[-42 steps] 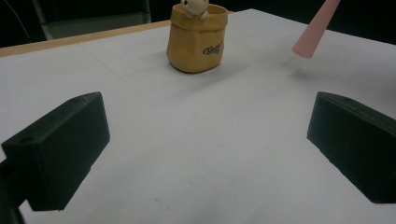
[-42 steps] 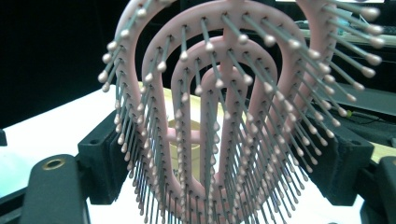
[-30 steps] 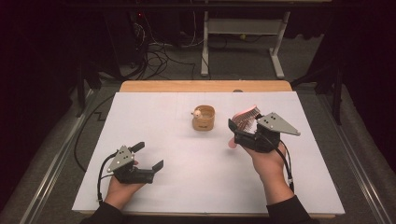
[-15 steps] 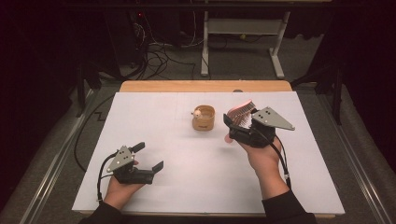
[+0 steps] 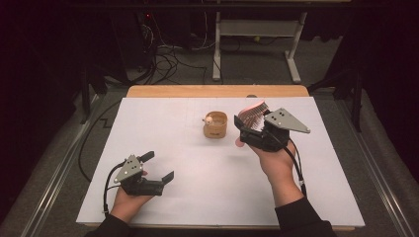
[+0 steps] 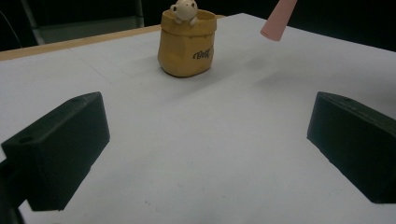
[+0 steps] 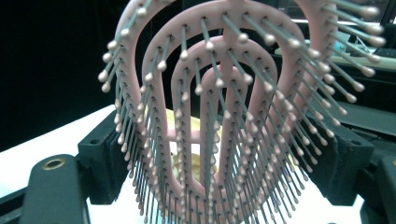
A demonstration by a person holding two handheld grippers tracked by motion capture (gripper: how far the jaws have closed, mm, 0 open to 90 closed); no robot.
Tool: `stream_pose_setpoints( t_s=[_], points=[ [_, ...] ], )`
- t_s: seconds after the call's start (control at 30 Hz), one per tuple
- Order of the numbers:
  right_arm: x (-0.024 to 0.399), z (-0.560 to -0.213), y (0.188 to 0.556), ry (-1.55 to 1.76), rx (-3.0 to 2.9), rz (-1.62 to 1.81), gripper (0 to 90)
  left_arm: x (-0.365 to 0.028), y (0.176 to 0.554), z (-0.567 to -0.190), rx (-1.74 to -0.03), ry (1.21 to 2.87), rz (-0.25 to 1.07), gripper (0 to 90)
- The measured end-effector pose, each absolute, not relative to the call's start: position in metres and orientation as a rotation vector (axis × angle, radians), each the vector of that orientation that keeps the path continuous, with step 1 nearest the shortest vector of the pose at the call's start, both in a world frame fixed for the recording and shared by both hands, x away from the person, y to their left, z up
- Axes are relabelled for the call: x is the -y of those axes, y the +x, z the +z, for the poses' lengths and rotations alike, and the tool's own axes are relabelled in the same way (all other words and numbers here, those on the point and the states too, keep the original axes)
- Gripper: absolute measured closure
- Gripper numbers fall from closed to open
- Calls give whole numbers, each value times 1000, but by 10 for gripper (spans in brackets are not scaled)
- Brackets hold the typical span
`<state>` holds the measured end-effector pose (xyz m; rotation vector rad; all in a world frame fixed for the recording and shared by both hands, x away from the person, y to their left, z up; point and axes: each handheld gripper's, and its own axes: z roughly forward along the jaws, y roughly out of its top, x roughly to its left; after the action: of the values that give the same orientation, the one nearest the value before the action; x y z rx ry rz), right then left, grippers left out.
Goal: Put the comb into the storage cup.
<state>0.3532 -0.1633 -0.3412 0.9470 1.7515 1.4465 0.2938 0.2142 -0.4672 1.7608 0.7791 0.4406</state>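
A pink vented hairbrush (image 5: 253,112) with grey ball-tipped bristles is clamped in my right gripper (image 5: 250,130), just right of a small yellow pot (image 5: 215,126). Its handle tip (image 5: 239,143) points down and left. In the right gripper view the brush head (image 7: 233,93) stands close between the two black jaws, and my right gripper (image 7: 224,168) is shut on it. The pot (image 6: 187,44) carries a small bear figure on its rim, and the pink handle tip (image 6: 279,21) hangs beside it. My left gripper (image 5: 159,166) rests low at the near left, open and holding nothing (image 6: 205,149).
A white sheet (image 5: 197,197) covers the wooden table (image 5: 217,91). Cables and a white desk frame (image 5: 257,44) lie on the dark floor beyond the far edge. A metal rail (image 5: 59,168) runs along the left side.
My right gripper has drifted slightly left and toward the far side with the brush in it. The left gripper has not moved.
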Motion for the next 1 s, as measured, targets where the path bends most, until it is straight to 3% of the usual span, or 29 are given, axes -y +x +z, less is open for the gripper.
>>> stream_pose_setpoints(
  t_s=[1.0],
  points=[
    [133, -318, 385, 910, -1704, 1489, 200, -210, 292, -467, -752, 1763, 433, 0]
  ],
)
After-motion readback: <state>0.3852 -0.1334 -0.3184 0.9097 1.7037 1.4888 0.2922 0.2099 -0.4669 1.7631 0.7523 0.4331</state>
